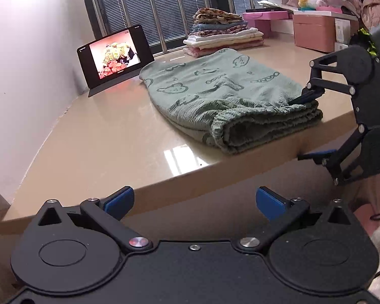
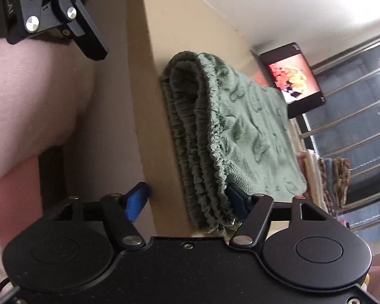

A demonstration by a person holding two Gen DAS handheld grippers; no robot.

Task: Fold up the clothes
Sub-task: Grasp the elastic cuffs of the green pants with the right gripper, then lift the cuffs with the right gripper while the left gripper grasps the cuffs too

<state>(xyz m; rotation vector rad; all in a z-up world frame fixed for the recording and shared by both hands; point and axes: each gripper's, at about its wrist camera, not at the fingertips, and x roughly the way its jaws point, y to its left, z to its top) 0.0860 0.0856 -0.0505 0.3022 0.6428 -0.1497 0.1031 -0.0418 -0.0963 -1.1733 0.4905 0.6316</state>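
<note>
Green garment (image 1: 222, 101), printed with bears and other small figures, lies folded on the beige table (image 1: 101, 136), near the table's front edge. Centre-right of the left wrist view. Gathered elastic waistband faces the camera, layers stacked. In the right wrist view the scene is rolled on its side; the garment (image 2: 230, 136) runs from centre down to the lower middle.

Right gripper (image 1: 307, 126) at the right edge of the left view, turned so one finger is above the other. Upper blue finger lies on top of the waistband corner; lower finger hangs below the table edge, off the cloth. Jaws apart, straddling cloth and table edge. In its own view the right gripper (image 2: 187, 202) shows one pad (image 2: 136, 204) clear of the garment against the table edge, the other tucked against the cloth on its printed side. No squeeze on the fabric seen.

Left gripper (image 1: 195, 202) lower centre of its view, below and in front of the table edge. Jaws wide apart, nothing between them.

Tablet (image 1: 113, 55) propped upright, upper left, screen lit with flowers. Stack of folded clothes (image 1: 222, 33) beyond the garment, upper centre, by the barred window (image 1: 164, 5). Pink boxes (image 1: 314, 33) upper right.
</note>
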